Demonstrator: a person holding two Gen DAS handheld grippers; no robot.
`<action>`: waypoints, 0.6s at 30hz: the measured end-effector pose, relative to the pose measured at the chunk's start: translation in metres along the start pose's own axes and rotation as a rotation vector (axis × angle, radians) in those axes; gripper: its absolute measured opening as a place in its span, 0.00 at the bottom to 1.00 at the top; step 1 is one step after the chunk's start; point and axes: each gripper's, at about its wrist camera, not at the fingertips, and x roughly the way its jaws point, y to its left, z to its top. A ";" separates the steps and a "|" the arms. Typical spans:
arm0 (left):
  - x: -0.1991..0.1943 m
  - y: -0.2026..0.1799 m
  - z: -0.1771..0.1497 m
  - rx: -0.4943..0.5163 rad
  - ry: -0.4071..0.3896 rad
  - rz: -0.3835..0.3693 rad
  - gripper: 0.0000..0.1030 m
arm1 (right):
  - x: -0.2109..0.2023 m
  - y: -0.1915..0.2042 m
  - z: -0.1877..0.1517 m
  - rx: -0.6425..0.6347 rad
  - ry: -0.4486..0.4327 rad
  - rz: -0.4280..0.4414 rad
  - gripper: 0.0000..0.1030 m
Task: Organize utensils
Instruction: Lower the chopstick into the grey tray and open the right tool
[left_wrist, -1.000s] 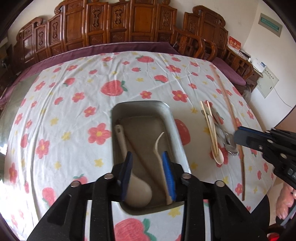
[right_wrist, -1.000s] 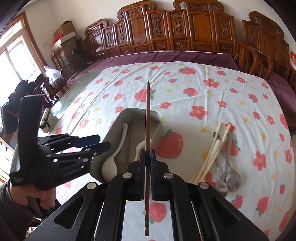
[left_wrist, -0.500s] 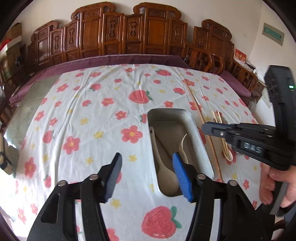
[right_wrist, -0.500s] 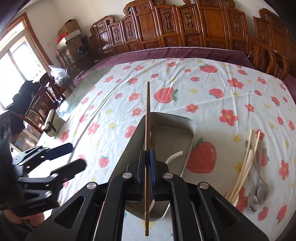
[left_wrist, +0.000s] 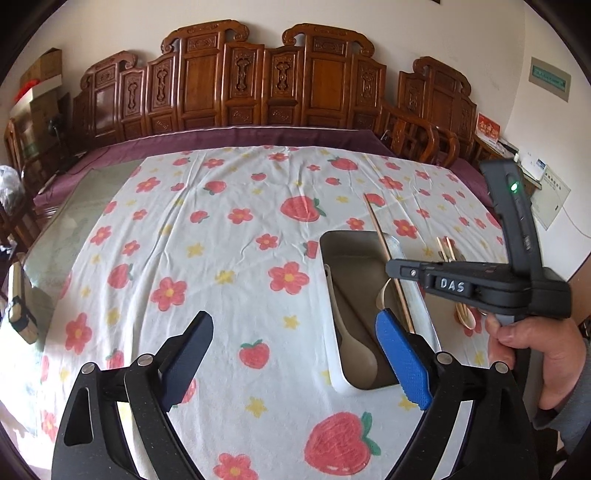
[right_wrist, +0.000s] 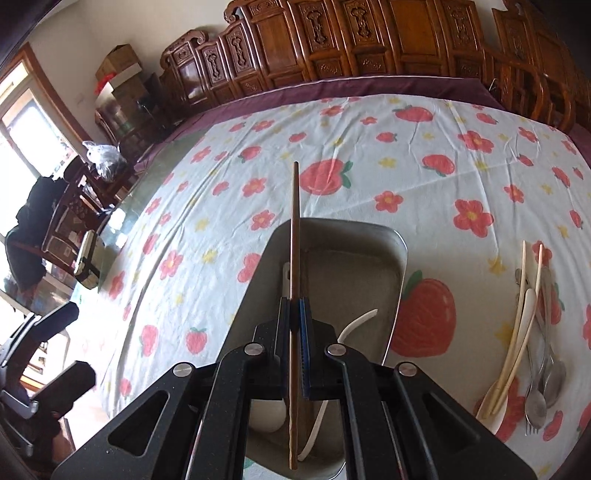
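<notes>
My right gripper is shut on a long brown wooden chopstick and holds it over the grey metal tray. The tray holds a white ladle-like spoon and a thin cream utensil. My left gripper is open and empty, low over the cloth just left of the tray. The right gripper shows in the left wrist view with the chopstick slanting over the tray. Loose cream chopsticks, a wooden spoon, metal spoons and a fork lie right of the tray.
A strawberry-and-flower tablecloth covers the table. Carved wooden chairs line the far side. A small dark box sits at the left edge on bare glass. The person's hand holds the right gripper's handle.
My left gripper has drawn back left from the tray and opened wide. My right gripper has carried the chopstick left, from beside the tray to over it.
</notes>
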 end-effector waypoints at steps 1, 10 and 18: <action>0.000 0.001 -0.001 -0.002 0.000 0.001 0.84 | 0.002 -0.001 -0.002 0.001 0.005 -0.002 0.06; 0.001 -0.004 -0.002 0.000 0.000 -0.002 0.85 | -0.007 -0.006 -0.015 -0.037 0.016 -0.015 0.08; -0.003 -0.031 0.000 0.027 -0.012 -0.045 0.86 | -0.071 -0.035 -0.055 -0.087 -0.038 -0.075 0.08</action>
